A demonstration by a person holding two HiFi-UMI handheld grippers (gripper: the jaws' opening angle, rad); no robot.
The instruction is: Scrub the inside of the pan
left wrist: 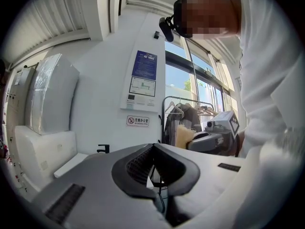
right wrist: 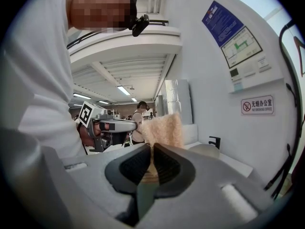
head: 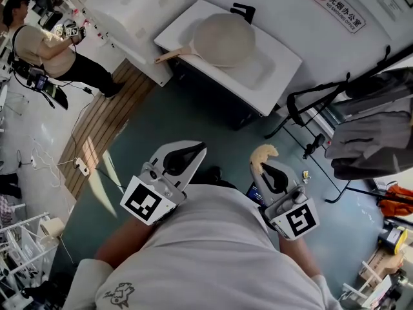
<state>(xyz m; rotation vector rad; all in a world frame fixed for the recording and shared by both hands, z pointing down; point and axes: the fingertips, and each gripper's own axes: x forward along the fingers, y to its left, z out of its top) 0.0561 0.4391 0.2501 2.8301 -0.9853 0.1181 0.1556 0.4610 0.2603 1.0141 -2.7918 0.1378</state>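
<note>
We hold both grippers low in front of our chest, well back from the white worktop across the teal floor. The pan lies in the shallow sink set into that worktop, with its wooden handle pointing out to the left over the rim and a black tap just behind it. Neither gripper is near the pan. The left gripper has its fingers closed together with nothing between them, and its tips point towards the worktop. The right gripper has its fingers clamped on a beige, fuzzy sponge, which sticks out beyond the tips and stands upright in the right gripper view. The two grippers sit side by side and apart, each with its marker cube towards us. To the right of the worktop stands a black clothes rack with a grey garment hanging on it. A red-and-white sign is fixed to the wall above the sink. Far off at the upper left, another person stands holding a pair of grippers.
</note>
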